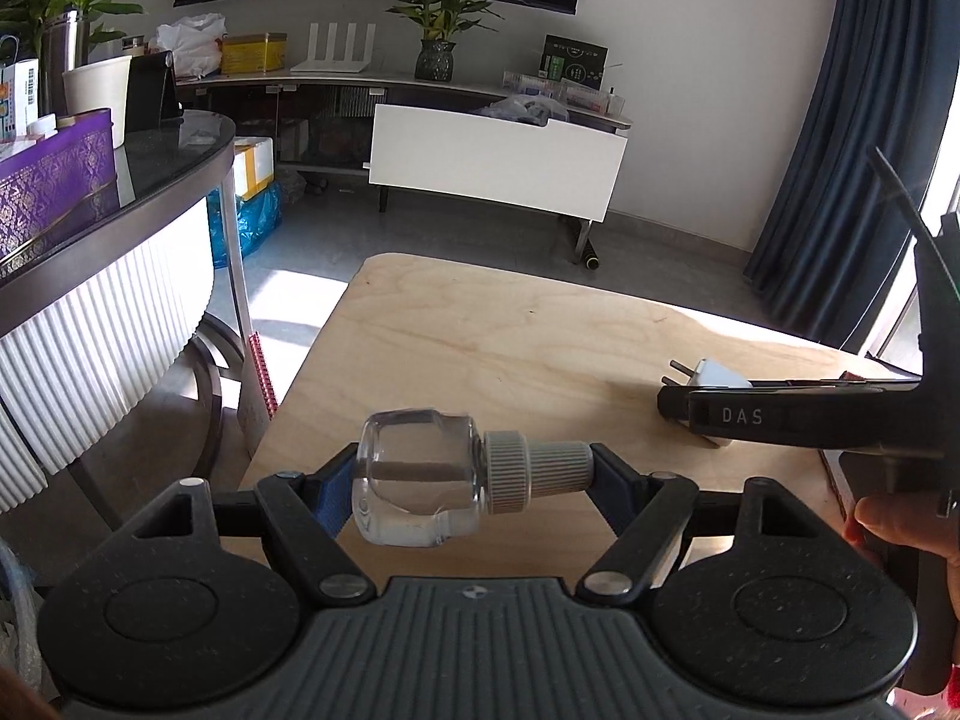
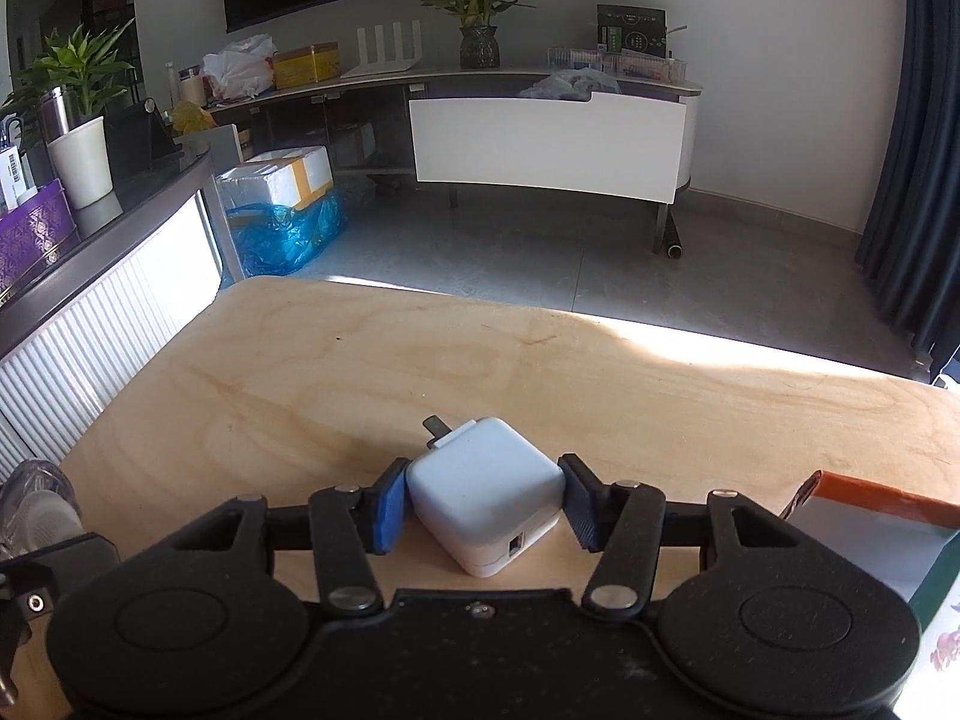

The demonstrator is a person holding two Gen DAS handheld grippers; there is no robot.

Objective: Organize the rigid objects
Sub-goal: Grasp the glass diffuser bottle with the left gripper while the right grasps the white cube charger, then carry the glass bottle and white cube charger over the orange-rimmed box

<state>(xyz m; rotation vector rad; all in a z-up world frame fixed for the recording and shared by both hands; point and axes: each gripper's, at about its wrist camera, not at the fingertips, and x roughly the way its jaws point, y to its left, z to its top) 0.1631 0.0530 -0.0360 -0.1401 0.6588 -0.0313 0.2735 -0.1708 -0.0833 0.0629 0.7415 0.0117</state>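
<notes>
White charger [image 2: 486, 480] sits pinched in the right tongs [image 2: 483, 501]; left tongs [image 1: 474, 477] clamp a bottle [image 1: 414, 474].

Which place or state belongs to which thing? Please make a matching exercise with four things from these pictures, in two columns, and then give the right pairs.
Things
1. clear bottle
2. white charger
3. wooden table
4. orange-edged box

Places or states
A. lies at the right edge of the table, partly out of view
B. held sideways between the fingers of the left gripper
C. bears a strip of sunlight on its far side
D. rests on the table between the pads of the right gripper

Pairs: 1-B, 2-D, 3-C, 4-A
</notes>
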